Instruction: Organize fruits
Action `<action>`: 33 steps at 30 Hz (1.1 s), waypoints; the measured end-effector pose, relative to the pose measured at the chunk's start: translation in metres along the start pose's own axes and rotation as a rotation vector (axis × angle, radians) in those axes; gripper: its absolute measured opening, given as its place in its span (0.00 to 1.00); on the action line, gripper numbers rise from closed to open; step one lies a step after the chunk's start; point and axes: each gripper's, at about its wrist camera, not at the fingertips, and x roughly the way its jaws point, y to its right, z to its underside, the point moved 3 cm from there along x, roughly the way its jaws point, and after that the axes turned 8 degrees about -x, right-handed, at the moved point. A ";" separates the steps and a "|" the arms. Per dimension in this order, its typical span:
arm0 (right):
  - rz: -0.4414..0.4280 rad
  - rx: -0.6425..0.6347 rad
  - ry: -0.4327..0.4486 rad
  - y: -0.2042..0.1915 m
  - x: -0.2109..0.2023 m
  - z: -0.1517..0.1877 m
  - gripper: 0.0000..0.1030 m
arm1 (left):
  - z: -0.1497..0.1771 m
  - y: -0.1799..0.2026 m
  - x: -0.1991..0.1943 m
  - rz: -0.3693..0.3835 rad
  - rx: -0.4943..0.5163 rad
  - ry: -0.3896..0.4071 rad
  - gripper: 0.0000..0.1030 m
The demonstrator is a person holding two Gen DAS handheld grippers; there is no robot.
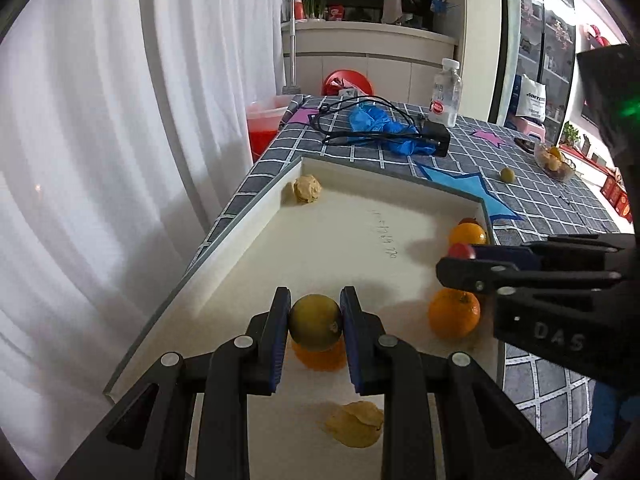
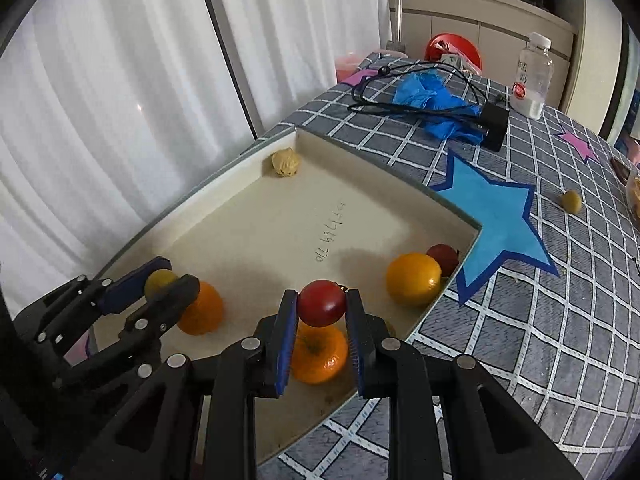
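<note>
Writing: raised letters "DAS" on the right gripper (image 1: 460,258) body, lower right of the left wrist view. Handwritten digits on the floor of the tray (image 2: 224,184), mid-frame, not legible. The bottle (image 1: 446,94), upper centre, carries a red label too small to read.

Left gripper (image 1: 315,322): pads clamped on an olive-green fruit (image 1: 315,322), lower centre, over an orange (image 2: 202,308).

Right gripper (image 2: 322,304): pads clamped on a red fruit (image 2: 322,303), lower centre, above a mandarin (image 2: 320,358) in the tray.

Left view only: a glass bowl (image 1: 554,162) of fruit at right edge, and a pale peel (image 1: 354,424) at the bottom. The right view shows a dark red fruit (image 2: 443,258) clearly, beside another orange (image 2: 414,279).
</note>
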 end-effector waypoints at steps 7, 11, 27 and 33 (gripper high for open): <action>0.009 0.011 -0.010 0.003 0.000 -0.001 0.26 | -0.002 -0.004 0.001 0.013 -0.021 -0.001 0.66; -0.001 0.027 0.012 0.005 -0.007 -0.003 0.92 | -0.002 -0.005 -0.008 0.017 -0.020 0.022 0.78; 0.034 0.058 0.028 0.013 -0.043 0.005 1.00 | 0.000 -0.004 -0.030 -0.025 -0.055 0.031 1.00; 0.032 0.009 -0.013 0.003 -0.047 0.015 1.00 | 0.014 0.004 -0.026 -0.066 -0.029 -0.053 1.00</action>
